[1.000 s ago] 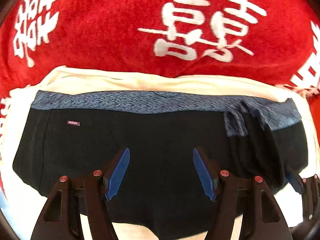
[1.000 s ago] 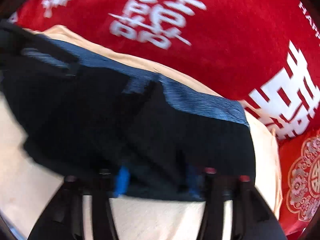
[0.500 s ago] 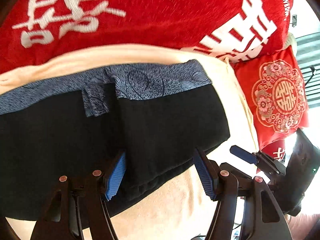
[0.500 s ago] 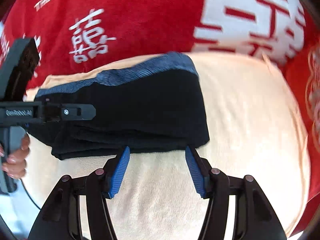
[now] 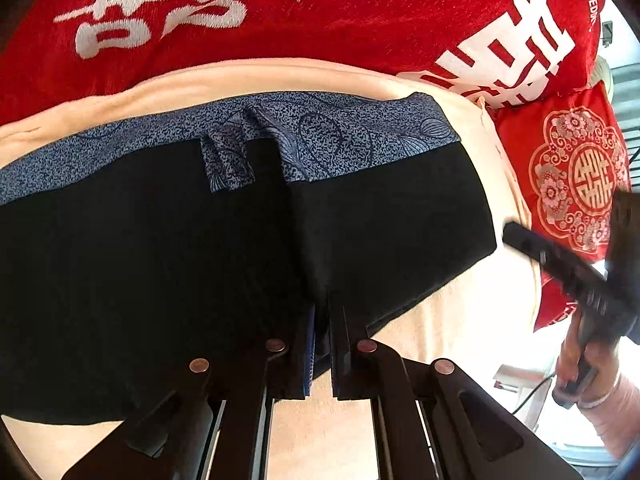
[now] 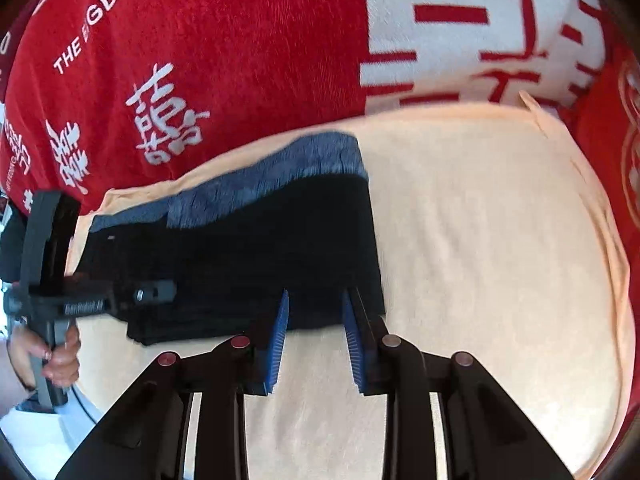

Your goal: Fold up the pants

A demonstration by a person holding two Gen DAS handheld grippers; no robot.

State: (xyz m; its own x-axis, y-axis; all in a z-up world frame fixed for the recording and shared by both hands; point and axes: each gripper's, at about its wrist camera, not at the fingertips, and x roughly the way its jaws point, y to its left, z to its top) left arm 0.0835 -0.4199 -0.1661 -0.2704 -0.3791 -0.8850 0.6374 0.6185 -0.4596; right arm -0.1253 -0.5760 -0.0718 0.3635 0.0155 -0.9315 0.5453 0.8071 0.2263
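The black pants (image 5: 168, 264) with a blue patterned waistband (image 5: 344, 140) lie folded on a cream towel (image 5: 460, 320). My left gripper (image 5: 320, 316) is shut on the near edge of the pants. In the right wrist view the pants (image 6: 256, 256) lie left of centre. My right gripper (image 6: 314, 312) is partly open, its fingers at the near right corner of the pants, not closed on the cloth. The left gripper's body (image 6: 92, 300) shows at the left, held by a hand.
A red blanket with white characters (image 5: 320, 12) lies behind the towel. A red patterned cushion (image 5: 576, 172) lies at the right. The right gripper's body (image 5: 580, 276) and the hand holding it show at the right edge. Bare towel (image 6: 480, 240) spreads right of the pants.
My left gripper has closed on the near edge of the pants. My right gripper has moved in to the pants' near right corner and narrowed its jaws.
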